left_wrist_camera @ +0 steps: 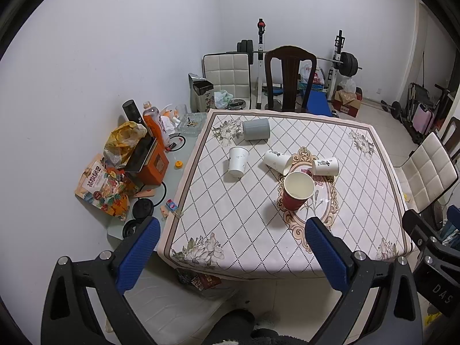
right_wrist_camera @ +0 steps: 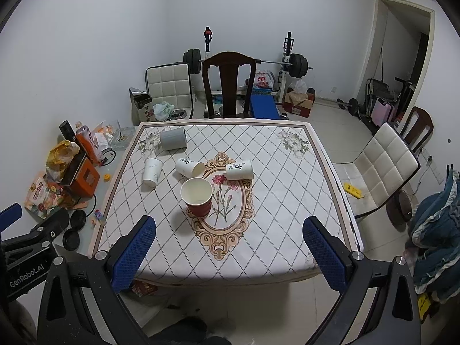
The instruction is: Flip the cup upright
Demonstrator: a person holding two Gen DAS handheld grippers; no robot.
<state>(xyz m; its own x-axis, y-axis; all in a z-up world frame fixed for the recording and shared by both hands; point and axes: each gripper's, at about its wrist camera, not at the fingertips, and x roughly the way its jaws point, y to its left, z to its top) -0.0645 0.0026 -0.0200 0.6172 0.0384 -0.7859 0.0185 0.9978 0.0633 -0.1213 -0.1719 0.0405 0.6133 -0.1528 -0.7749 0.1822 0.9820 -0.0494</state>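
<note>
A red paper cup (left_wrist_camera: 297,191) (right_wrist_camera: 197,196) stands upright near the middle of the table. Three white paper cups lie on their sides behind it: one at the left (left_wrist_camera: 237,161) (right_wrist_camera: 151,171), one in the middle (left_wrist_camera: 278,161) (right_wrist_camera: 189,167), one at the right (left_wrist_camera: 325,166) (right_wrist_camera: 239,169). A grey cup (left_wrist_camera: 256,129) (right_wrist_camera: 173,139) lies on its side at the far left. My left gripper (left_wrist_camera: 233,228) is open and empty above the table's near edge. My right gripper (right_wrist_camera: 229,228) is open and empty, also near the front edge.
The table (left_wrist_camera: 230,230) has a diamond-patterned cloth. A side surface at the left holds snack bags (left_wrist_camera: 103,187), an orange box (left_wrist_camera: 152,164) and bottles. A dark wooden chair (left_wrist_camera: 289,77) stands behind the table, a white chair (right_wrist_camera: 379,166) at the right, a weight bench beyond.
</note>
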